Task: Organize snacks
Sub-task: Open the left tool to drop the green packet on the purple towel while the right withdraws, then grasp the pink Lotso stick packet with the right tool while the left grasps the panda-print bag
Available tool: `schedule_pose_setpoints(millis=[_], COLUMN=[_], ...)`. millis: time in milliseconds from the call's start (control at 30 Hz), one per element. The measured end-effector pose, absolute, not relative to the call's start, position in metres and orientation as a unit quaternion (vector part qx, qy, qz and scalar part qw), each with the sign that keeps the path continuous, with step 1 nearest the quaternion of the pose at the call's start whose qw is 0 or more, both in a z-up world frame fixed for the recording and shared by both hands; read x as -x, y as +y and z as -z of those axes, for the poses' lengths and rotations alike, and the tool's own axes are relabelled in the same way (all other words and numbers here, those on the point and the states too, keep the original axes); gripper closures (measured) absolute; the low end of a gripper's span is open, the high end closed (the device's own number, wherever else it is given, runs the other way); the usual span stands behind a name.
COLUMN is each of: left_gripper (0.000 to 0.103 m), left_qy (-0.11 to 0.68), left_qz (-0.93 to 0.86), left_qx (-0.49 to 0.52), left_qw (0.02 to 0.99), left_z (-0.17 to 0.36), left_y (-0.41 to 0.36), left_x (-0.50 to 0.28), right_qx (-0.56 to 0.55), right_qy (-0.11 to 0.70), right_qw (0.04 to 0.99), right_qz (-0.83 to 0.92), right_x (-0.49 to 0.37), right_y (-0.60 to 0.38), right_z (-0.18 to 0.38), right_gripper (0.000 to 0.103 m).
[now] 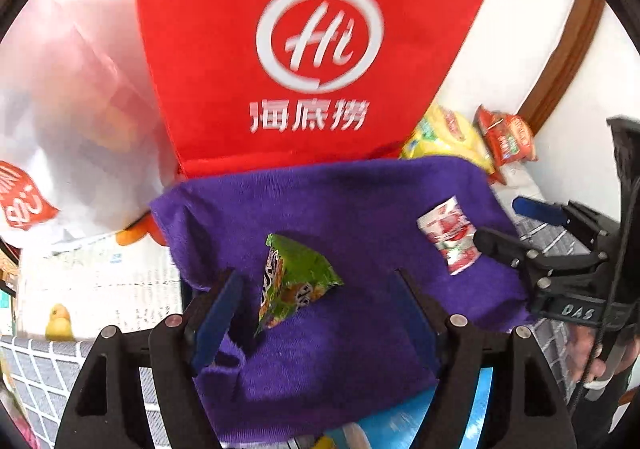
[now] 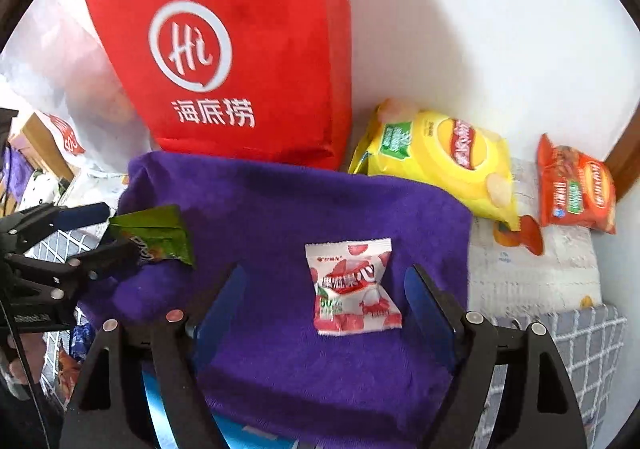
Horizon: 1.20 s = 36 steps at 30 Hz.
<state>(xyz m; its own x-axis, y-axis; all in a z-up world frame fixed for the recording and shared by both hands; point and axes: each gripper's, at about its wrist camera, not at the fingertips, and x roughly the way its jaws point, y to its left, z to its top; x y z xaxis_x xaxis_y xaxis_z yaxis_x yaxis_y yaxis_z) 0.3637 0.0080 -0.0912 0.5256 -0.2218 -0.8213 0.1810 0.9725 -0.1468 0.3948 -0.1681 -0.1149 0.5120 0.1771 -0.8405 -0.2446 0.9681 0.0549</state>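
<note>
A green snack packet lies on a purple towel, between the fingers of my open left gripper. A white-and-red candy packet lies on the same towel, between the fingers of my open right gripper. Neither packet is clamped. In the left wrist view the right gripper straddles the candy packet. In the right wrist view the left gripper straddles the green packet.
A tall red bag stands behind the towel. A yellow chip bag and a red snack pack lie at the back right by the white wall. A white plastic bag sits to the left. A grey checked cloth covers the surface.
</note>
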Motion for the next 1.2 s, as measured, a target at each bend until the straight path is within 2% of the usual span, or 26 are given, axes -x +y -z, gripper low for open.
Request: schedule_pose_setpoints(millis=[233, 433, 667, 967, 1200], left_gripper=[0.026, 0.026, 0.028, 0.027, 0.027], left_qy=[0.442, 0.425, 0.424, 0.428, 0.430], left_qz=[0.101, 0.095, 0.081, 0.087, 0.091], left_qx=[0.039, 0.061, 0.059, 0.071, 0.081], left_qw=[0.890, 0.898, 0.900, 0.897, 0.894], left_z=[0.062, 0.052, 0.054, 0.060, 0.066], left_y=[0.034, 0.057, 0.069, 0.081, 0.087], left_x=[-0.317, -0.271, -0.226, -0.187, -0.165], right_qx=[0.022, -0.004, 0.000, 0.006, 0.040], right_qy=[0.462, 0.411, 0.432, 0.460, 0.463], right_qw=[0.880, 0.903, 0.894, 0.879, 0.866], right_qz=[-0.109, -0.127, -0.114, -0.126, -0.184], right_x=[-0.347, -0.291, -0.235, -0.155, -0.107], right_y=[-0.174, -0.178, -0.181, -0.185, -0.154], right_z=[0.096, 0.076, 0.076, 0.111, 0.127], right_gripper=[0.021, 0.021, 0.021, 0.021, 0.039])
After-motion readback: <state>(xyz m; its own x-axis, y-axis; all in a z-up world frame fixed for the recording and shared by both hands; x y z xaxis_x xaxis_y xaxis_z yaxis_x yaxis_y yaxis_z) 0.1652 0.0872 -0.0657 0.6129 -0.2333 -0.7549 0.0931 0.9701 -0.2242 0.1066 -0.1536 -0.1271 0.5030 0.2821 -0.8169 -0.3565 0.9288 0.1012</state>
